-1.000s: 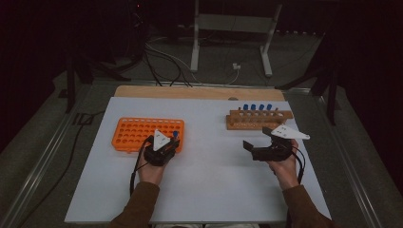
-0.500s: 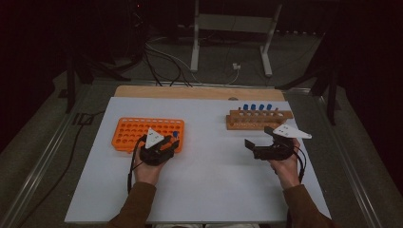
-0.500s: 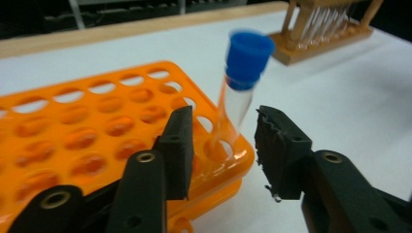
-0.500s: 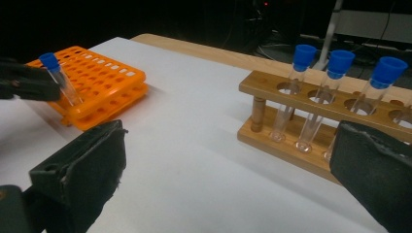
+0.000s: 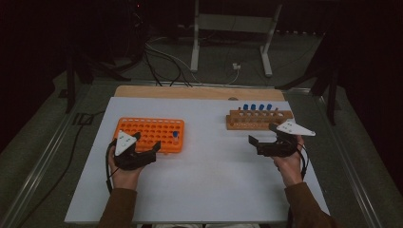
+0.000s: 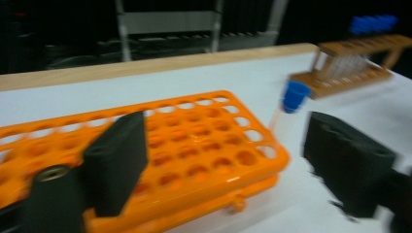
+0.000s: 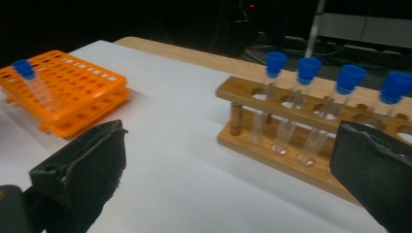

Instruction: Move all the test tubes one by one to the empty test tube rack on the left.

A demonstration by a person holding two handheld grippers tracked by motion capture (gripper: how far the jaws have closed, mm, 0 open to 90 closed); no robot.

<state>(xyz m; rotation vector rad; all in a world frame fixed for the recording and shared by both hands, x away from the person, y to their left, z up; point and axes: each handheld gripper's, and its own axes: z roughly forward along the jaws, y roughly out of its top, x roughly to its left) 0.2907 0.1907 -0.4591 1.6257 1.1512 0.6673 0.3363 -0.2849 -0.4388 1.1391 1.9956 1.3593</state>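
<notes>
— Background? White table top [image 5: 214,180], wooden strip [image 5: 190,92] along its far edge.
— Floor behind?
— Dark, loose cables [image 5: 161,57], pale metal stand [image 5: 228,33] with two legs.

Plastic rack [image 5: 149,133] left, wooden rack [image 5: 256,119] right — well apart.

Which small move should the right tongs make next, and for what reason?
Probably the right tongs should ease forward toward the wooden rack and line up on one blue-capped tube. They are open and empty, facing the rack's four tubes, while one tube already stands in the orange rack; so another transfer seems likely.
</notes>
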